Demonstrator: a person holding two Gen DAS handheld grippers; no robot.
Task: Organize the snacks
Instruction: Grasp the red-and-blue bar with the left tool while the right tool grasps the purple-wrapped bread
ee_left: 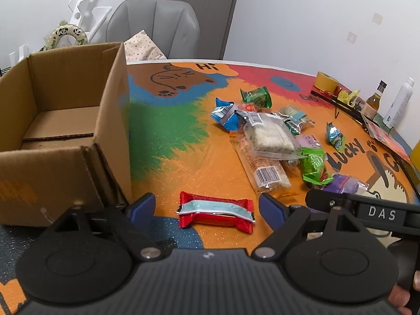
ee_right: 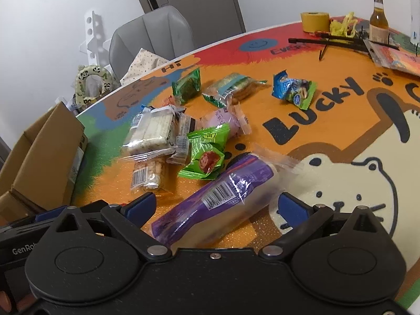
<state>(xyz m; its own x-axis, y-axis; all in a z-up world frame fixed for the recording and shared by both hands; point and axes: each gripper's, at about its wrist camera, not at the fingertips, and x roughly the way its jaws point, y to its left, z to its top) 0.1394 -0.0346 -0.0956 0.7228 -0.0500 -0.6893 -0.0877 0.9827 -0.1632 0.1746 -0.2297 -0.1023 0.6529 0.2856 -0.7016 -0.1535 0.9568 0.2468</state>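
Note:
My left gripper (ee_left: 207, 206) is open, its blue fingertips on either side of a red snack packet (ee_left: 216, 212) lying on the table. An empty cardboard box (ee_left: 63, 120) stands open just left of it. My right gripper (ee_right: 218, 203) is open around a long purple-wrapped snack (ee_right: 223, 197) lying on the table between its fingers. A pile of snacks lies beyond: a clear-wrapped cake (ee_left: 270, 134), a green packet (ee_right: 206, 155), a pink packet (ee_right: 225, 123), a blue packet (ee_left: 227, 115), a dark green packet (ee_left: 257, 95) and a blue-green packet (ee_right: 295, 89).
A colourful cartoon mat (ee_left: 170, 131) covers the round table. At the far right edge stand a yellow tape roll (ee_right: 315, 21), a black rack (ee_right: 341, 42), a small bottle (ee_right: 378, 18) and a white bottle (ee_left: 399, 102). A grey chair (ee_left: 155, 26) stands behind the table.

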